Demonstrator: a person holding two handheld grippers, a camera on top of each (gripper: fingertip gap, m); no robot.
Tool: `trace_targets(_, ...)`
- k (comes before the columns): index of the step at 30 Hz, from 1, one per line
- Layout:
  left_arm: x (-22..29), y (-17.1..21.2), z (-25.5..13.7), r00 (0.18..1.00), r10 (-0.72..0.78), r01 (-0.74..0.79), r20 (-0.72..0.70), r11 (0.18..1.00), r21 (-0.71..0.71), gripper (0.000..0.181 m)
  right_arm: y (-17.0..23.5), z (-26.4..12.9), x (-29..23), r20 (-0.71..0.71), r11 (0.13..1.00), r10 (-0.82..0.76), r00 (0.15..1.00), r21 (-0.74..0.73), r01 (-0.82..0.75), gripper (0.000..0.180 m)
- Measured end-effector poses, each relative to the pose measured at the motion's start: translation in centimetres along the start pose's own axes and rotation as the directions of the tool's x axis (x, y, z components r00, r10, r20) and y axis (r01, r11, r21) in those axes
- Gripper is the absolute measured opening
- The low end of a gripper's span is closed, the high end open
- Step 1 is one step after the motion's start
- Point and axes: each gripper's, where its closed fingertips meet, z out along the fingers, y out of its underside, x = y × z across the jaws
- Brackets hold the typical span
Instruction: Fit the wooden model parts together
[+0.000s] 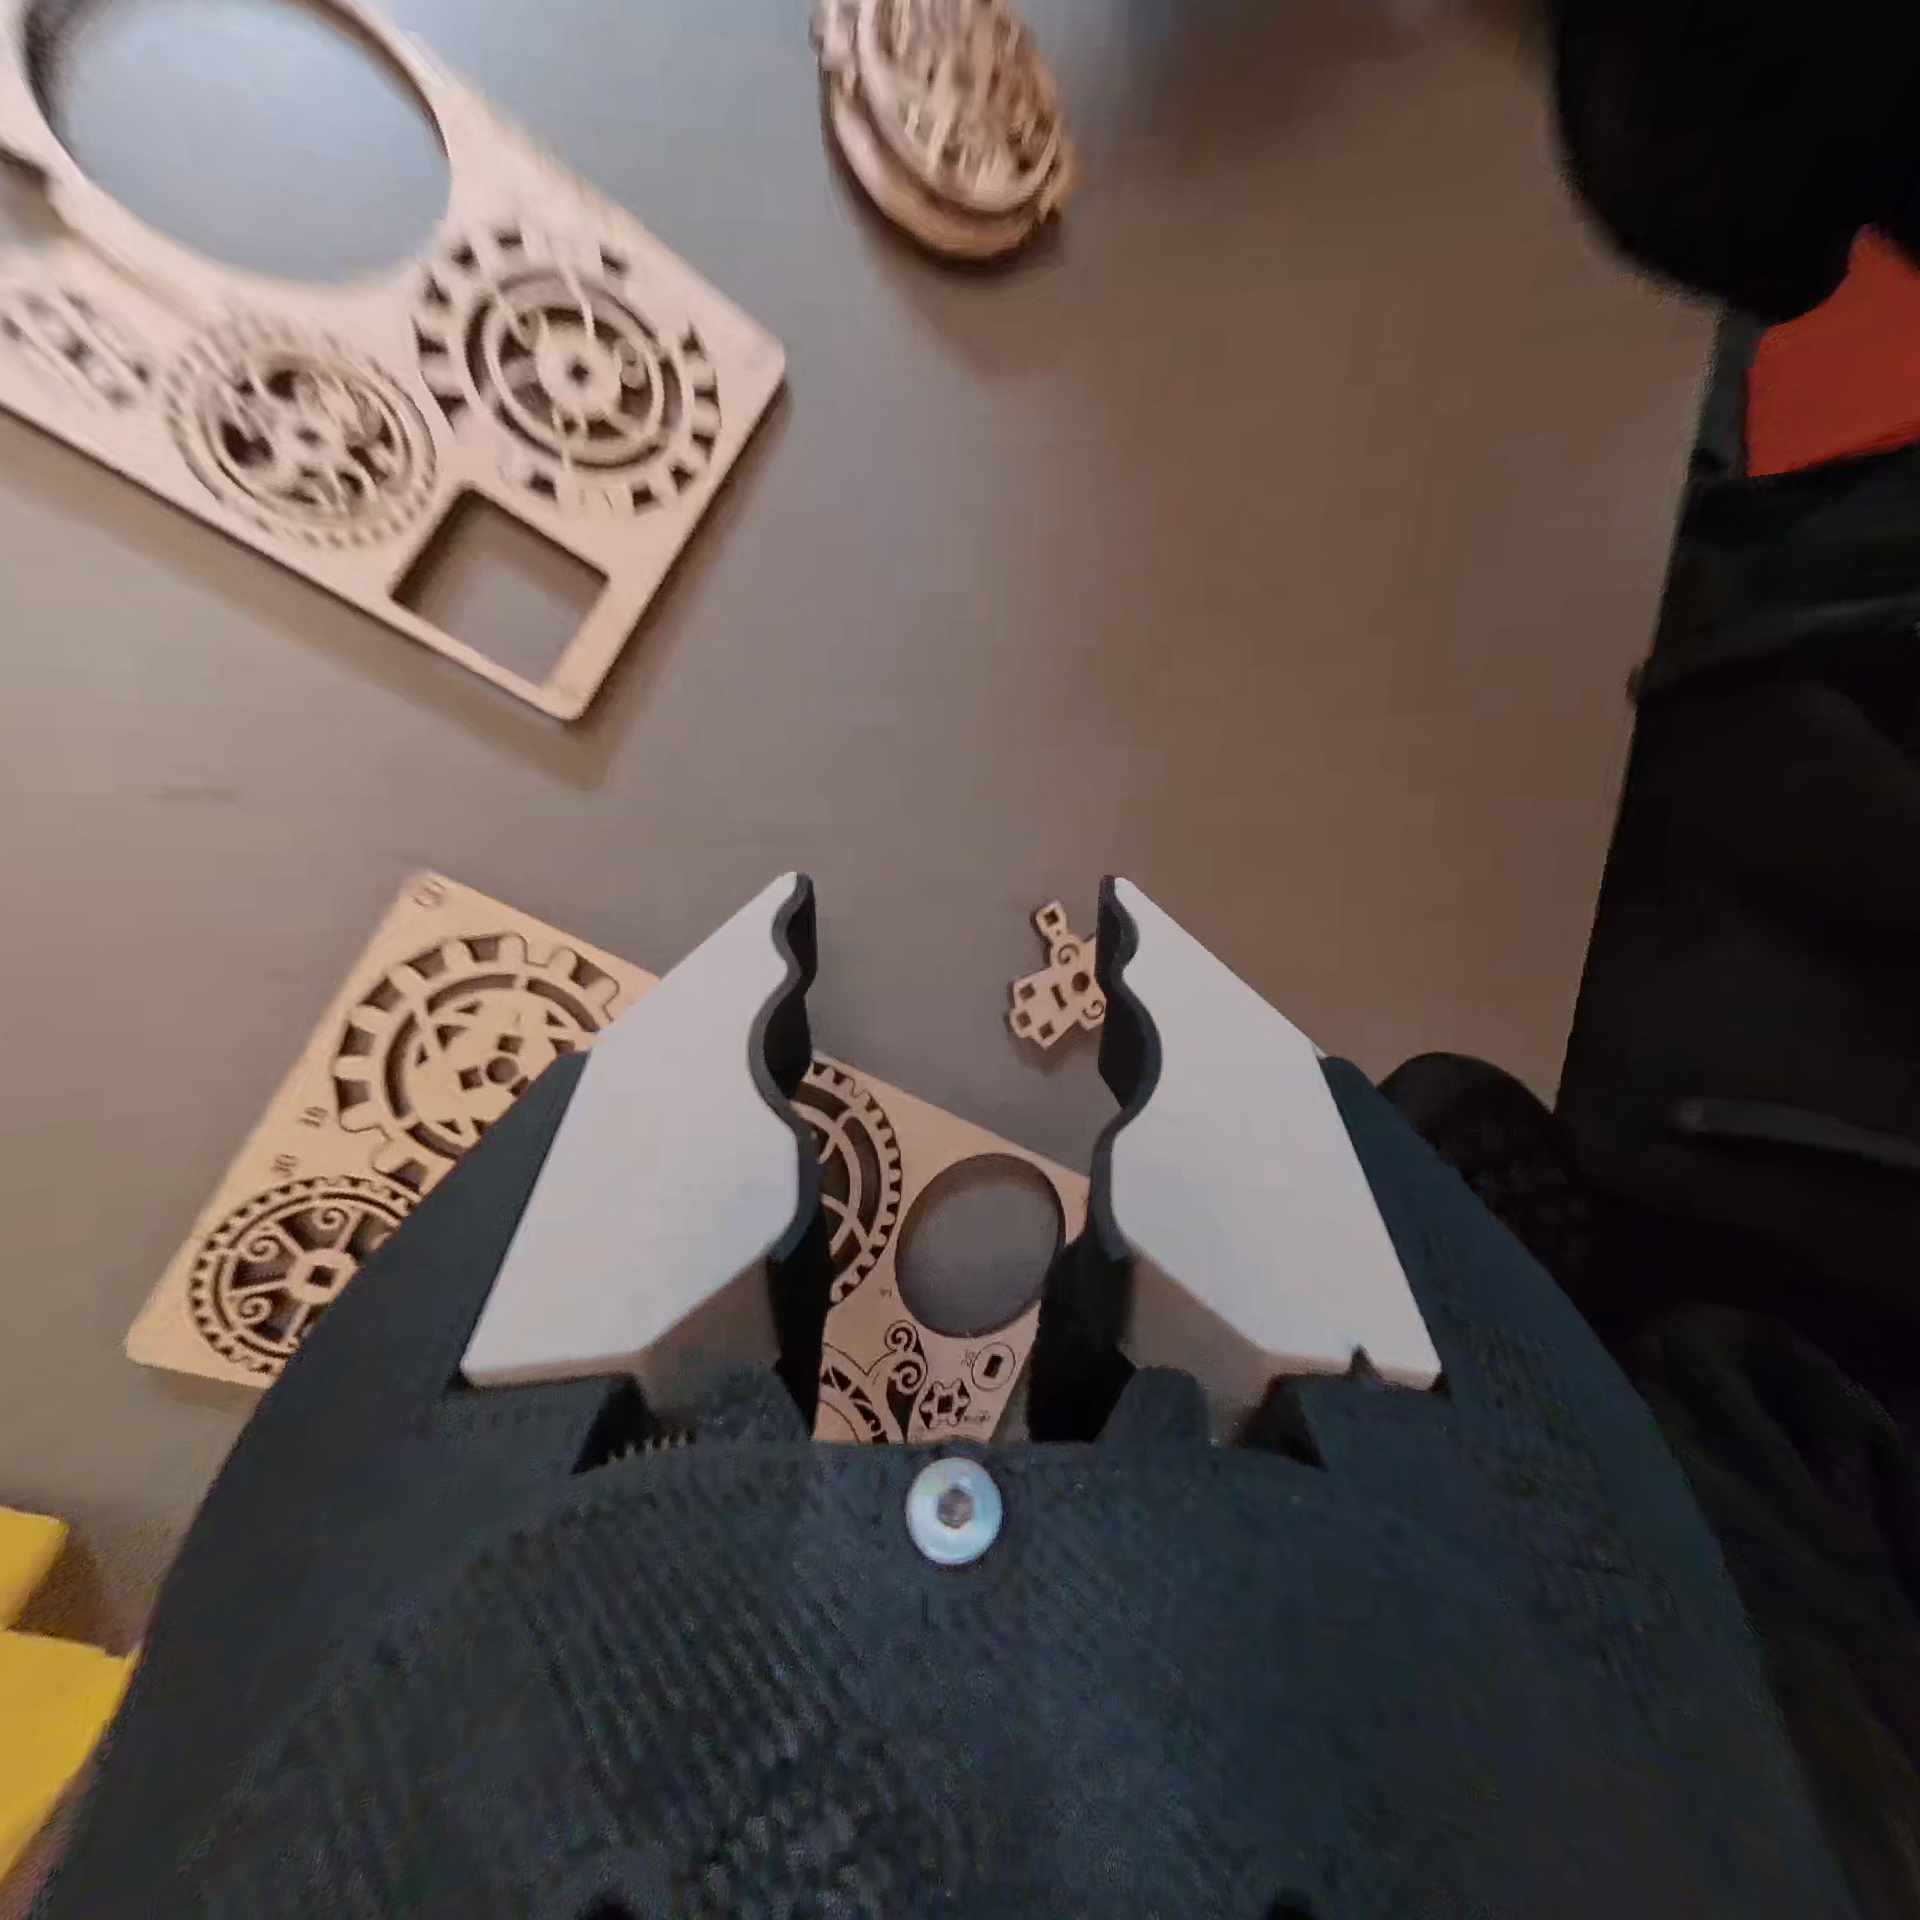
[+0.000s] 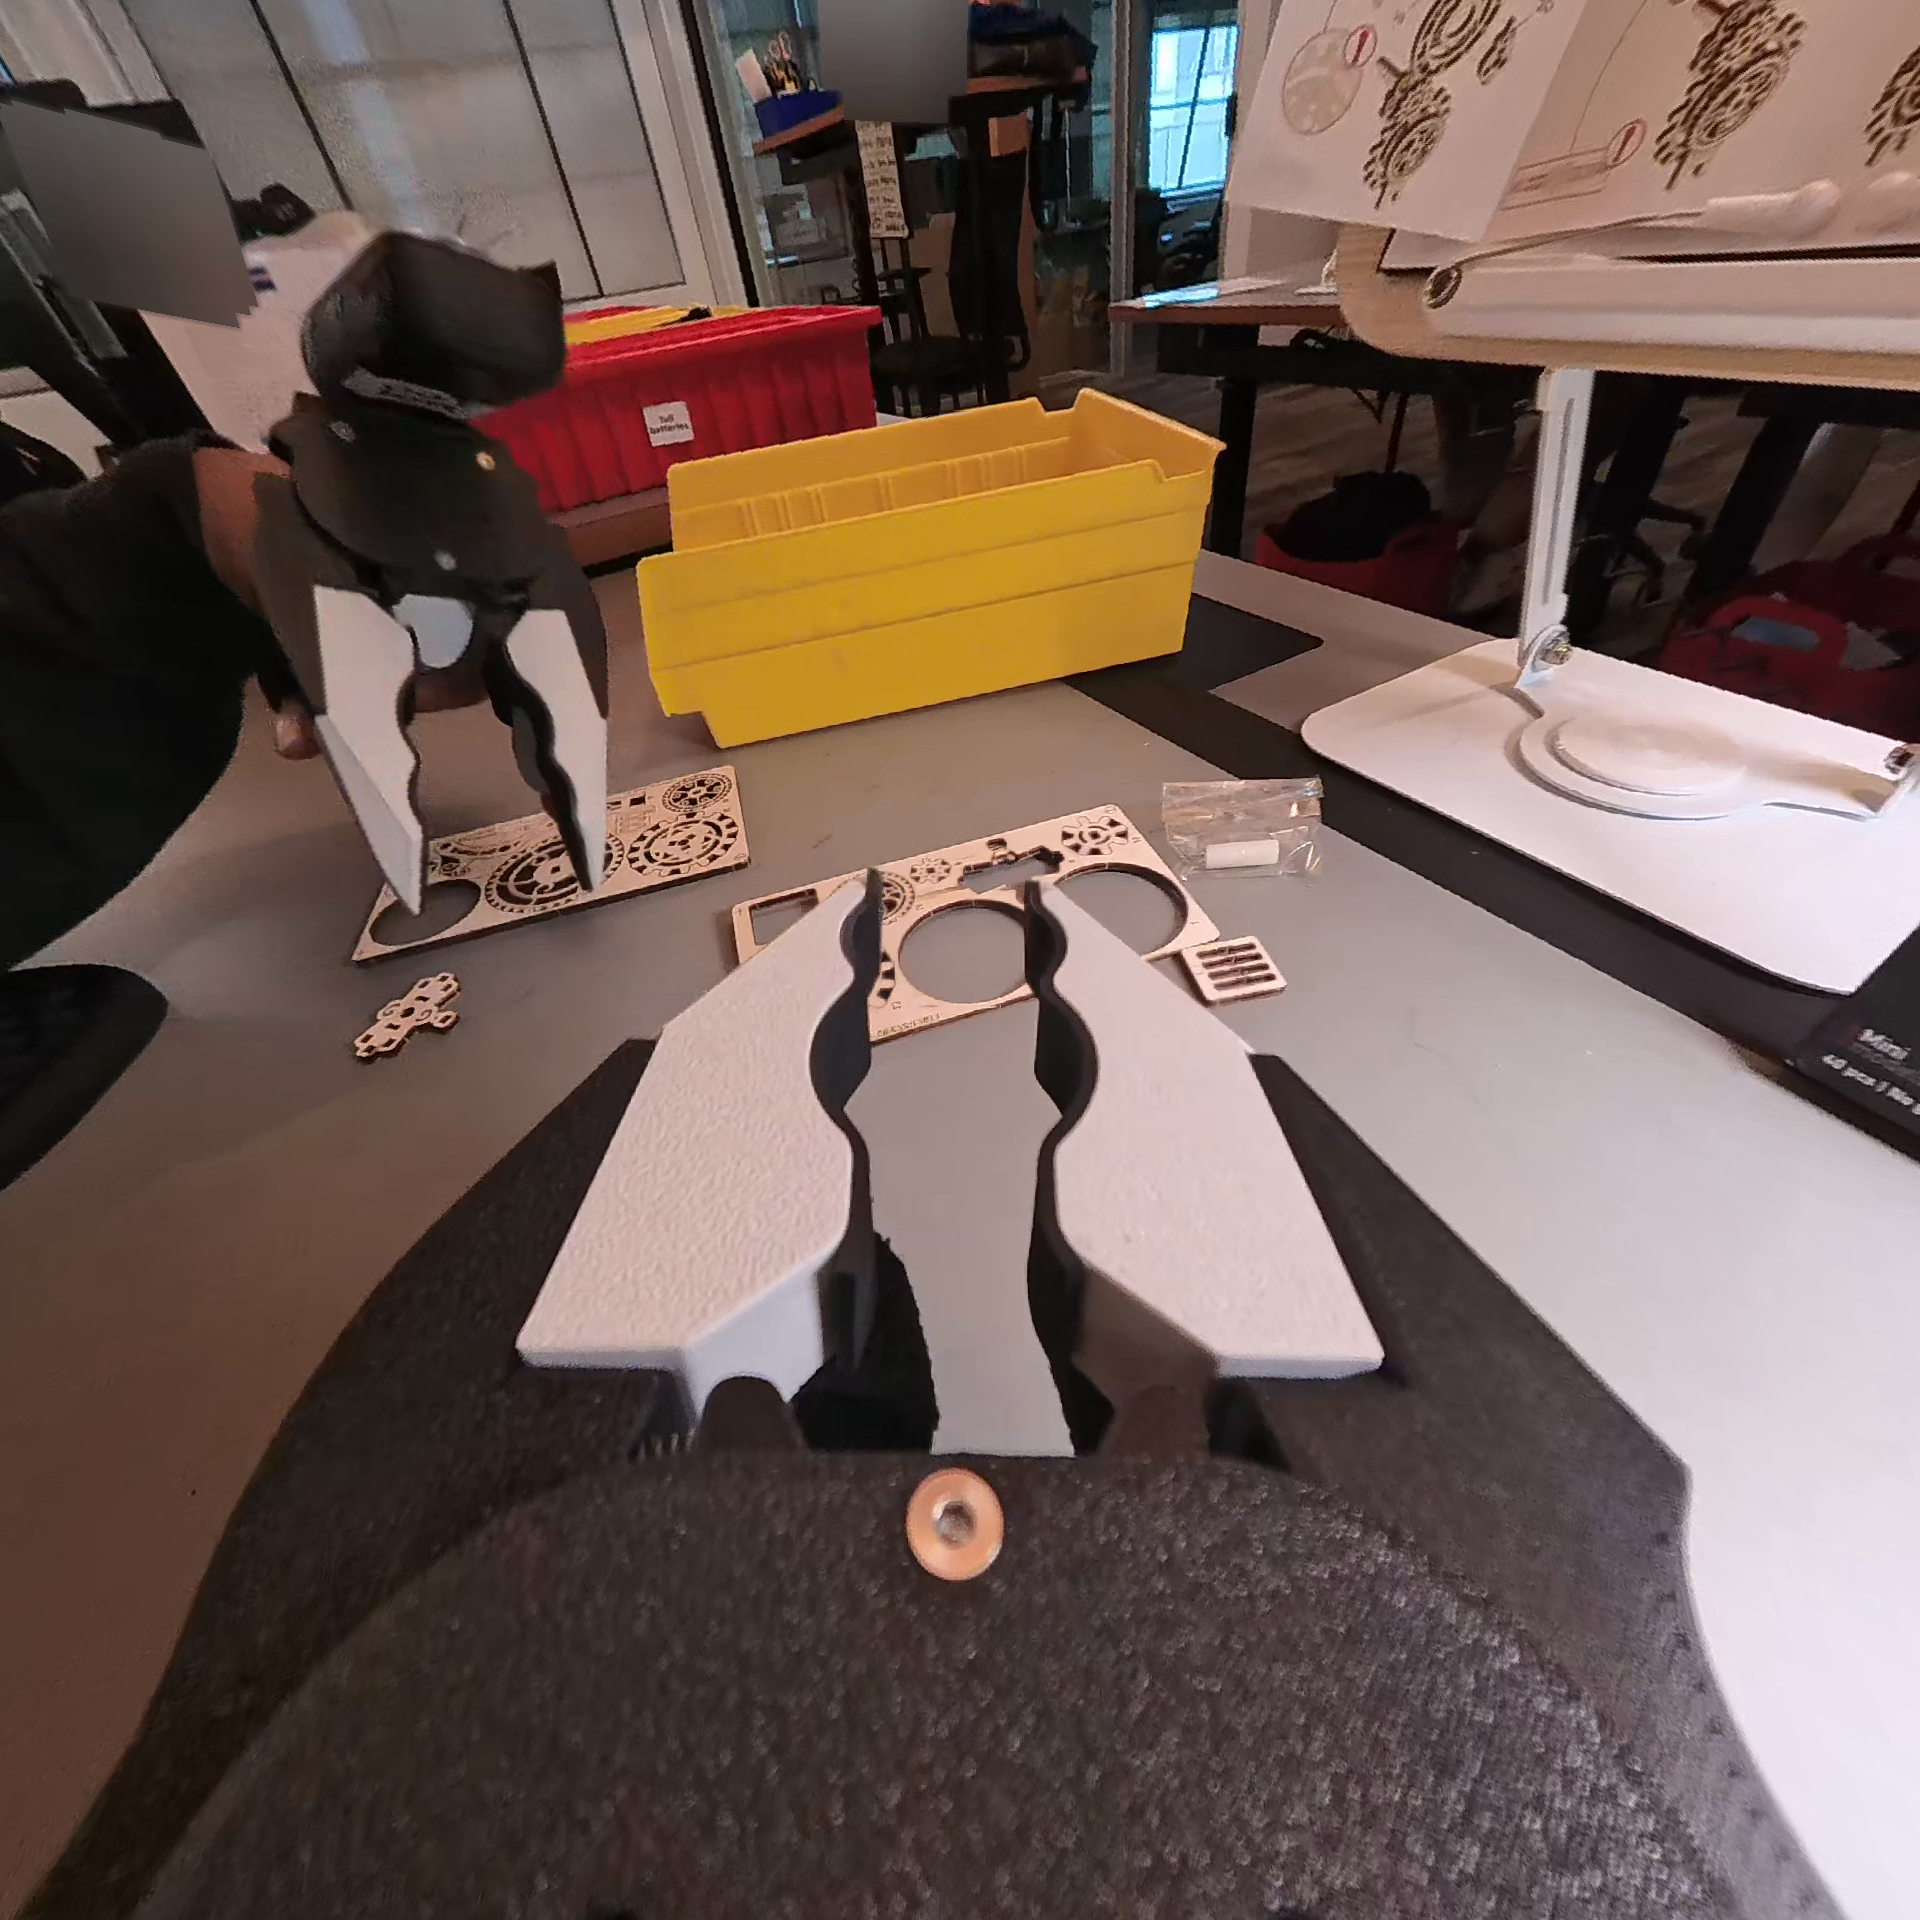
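The left gripper (image 1: 956, 914) is held above the grey table (image 1: 1143, 644) with its jaws apart and nothing between them; in the right wrist view it (image 2: 499, 894) is seen pointing down over a wooden sheet of gear parts (image 2: 665, 842), whether touching it cannot be told. That sheet (image 1: 343, 1122) is seen partly hidden under the left gripper's fingers (image 1: 665, 1122); a small loose wooden piece (image 1: 1055, 987) lies on the table just beside the right finger, apart from the sheet. A second, larger wooden sheet (image 1: 499, 416) with a round opening is seen farther off to the left, and a blurred assembled wooden model (image 1: 945, 125) lies far beyond it. The right gripper (image 2: 951, 894) is held low with its jaws apart and empty; beyond its tips a wooden sheet with round holes (image 2: 1101, 894) lies flat, a small slotted wooden piece (image 2: 1236, 966) just to its right. A yellow bin (image 2: 914, 582) stands at the far side.
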Motion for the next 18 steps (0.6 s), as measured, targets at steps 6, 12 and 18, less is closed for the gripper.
trace_targets(6,0.0,1.3,2.2,0.998,0.023,-0.012,0.065,0.985,-0.170,0.057,0.3,0.1,-0.1,-0.001,1.000,-0.013,1.000,-0.013,0.013,0.024)
trace_targets(12,-0.5,1.8,1.7,0.982,0.075,-0.031,0.171,0.969,-0.245,0.062,0.1,-0.1,0.2,-0.011,1.000,-0.008,1.000,-0.007,0.008,0.024)
trace_targets(18,-0.5,1.6,0.6,0.911,0.316,-0.259,0.265,0.938,-0.230,0.061,-1.3,-1.1,0.1,-0.025,0.999,-0.040,0.999,0.010,0.040,0.023)
